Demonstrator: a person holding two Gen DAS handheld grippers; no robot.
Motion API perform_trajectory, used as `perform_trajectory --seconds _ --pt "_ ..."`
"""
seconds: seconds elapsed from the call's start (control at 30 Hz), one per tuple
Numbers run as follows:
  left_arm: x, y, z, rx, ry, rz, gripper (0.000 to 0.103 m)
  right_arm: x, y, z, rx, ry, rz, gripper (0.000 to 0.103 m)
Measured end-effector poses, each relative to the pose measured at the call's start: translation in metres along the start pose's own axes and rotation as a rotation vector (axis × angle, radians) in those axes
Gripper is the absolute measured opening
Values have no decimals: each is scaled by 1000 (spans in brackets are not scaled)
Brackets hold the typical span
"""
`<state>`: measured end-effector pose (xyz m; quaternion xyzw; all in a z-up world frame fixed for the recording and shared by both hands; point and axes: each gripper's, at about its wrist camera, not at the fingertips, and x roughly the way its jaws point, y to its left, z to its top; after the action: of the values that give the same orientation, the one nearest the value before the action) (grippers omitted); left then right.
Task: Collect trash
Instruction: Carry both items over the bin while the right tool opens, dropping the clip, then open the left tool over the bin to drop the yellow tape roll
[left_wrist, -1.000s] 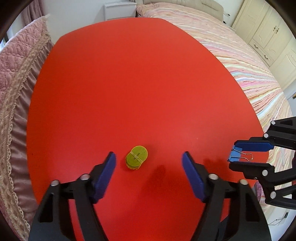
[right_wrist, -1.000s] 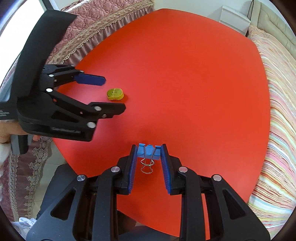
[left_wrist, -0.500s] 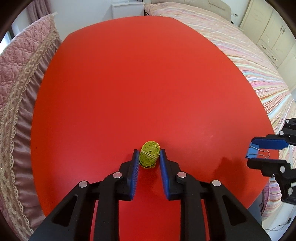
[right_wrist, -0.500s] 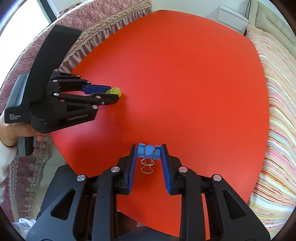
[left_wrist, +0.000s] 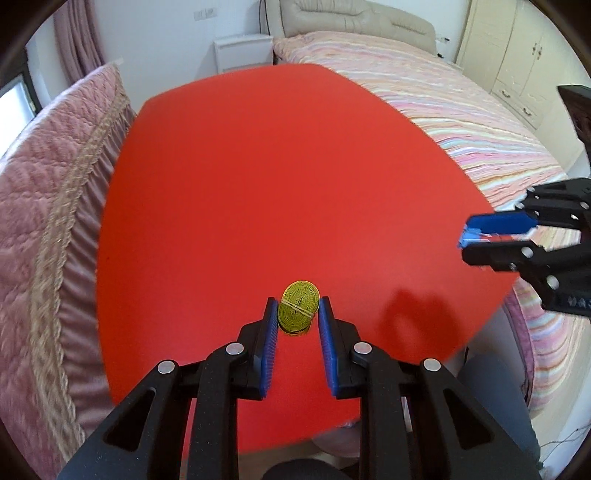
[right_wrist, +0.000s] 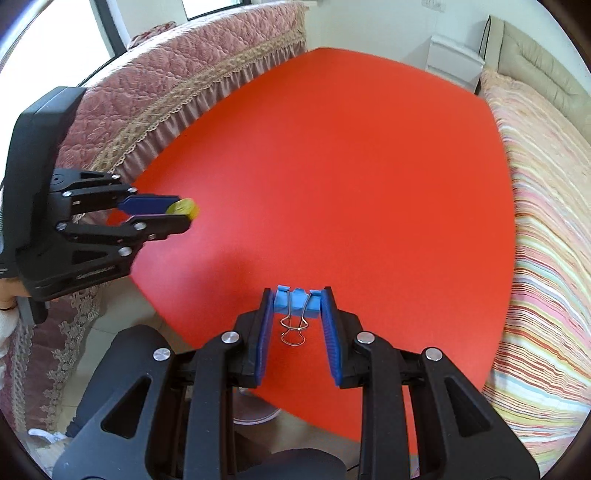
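1. We've got the yellow tape roll (left_wrist: 298, 312), a flat coil with a rubber band around it, pinched between the blue pads of the left gripper (left_wrist: 297, 314). It's off the red table (left_wrist: 280, 177), hanging over the table's near part.
2. The left gripper is clamped on that roll; from the right wrist view it sits over the table's left edge with the yellow bit (right_wrist: 183, 207) poking out past the tips.
3. The blue binder clip (right_wrist: 295, 303) is squeezed in the right gripper (right_wrist: 296, 306), wire handles dangling toward us, above the table's near edge.
4. Right of the table is a striped bedspread (right_wrist: 546, 236).
5. Left of the table there's a pink quilted cover with lace trim (left_wrist: 44, 206).
6. Behind the table stands a white nightstand (left_wrist: 242, 51).
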<state>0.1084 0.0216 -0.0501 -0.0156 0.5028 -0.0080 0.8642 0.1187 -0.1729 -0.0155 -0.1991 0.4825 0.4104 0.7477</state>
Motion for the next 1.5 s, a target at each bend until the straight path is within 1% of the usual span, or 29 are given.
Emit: perform_trajectory --seconds 0.23,0.33,0.53,0.63,0.73,0.9,1.07,1.27,1.3,1.37,1.4,1.43,1.5 --pt "-44 -14 -33 5 -80 -12 22 -27 22 -23 -12 -66 5 25" --pt "-57 -19 -43 -1 -107 -21 22 -36 32 -33 -14 -87 29 25" --pt "-69 -32 -68 -12 -136 -48 22 -49 53 -56 -19 -123 55 25" --pt "-69 -40 -82 -9 -133 -52 22 -47 61 -68 -24 -117 55 25" --pt "-69 -44 -96 -10 -130 -51 22 -44 69 -82 -19 -108 73 25" --pt "-70 -45 -113 -24 -124 -61 22 -36 77 -96 -14 -91 101 25" --pt "-76 -42 -127 -46 -123 -62 22 -27 83 -96 -24 -73 124 25" --pt "-77 -38 -129 -52 -123 -65 22 -21 87 -95 -29 -65 158 27" --pt "-77 -37 -129 -52 -124 -66 22 -20 87 -95 -27 -63 163 28" --pt "-77 -37 -129 -52 -125 -72 22 -20 85 -95 -19 -70 163 50" --pt "-77 -37 -128 -50 -125 -73 22 -21 83 -95 -11 -79 161 68" --pt "-76 -38 -128 -48 -124 -75 22 -23 81 -96 -3 -85 163 75" --pt "-75 -40 -127 -43 -122 -79 22 -25 79 -97 10 -90 163 85"
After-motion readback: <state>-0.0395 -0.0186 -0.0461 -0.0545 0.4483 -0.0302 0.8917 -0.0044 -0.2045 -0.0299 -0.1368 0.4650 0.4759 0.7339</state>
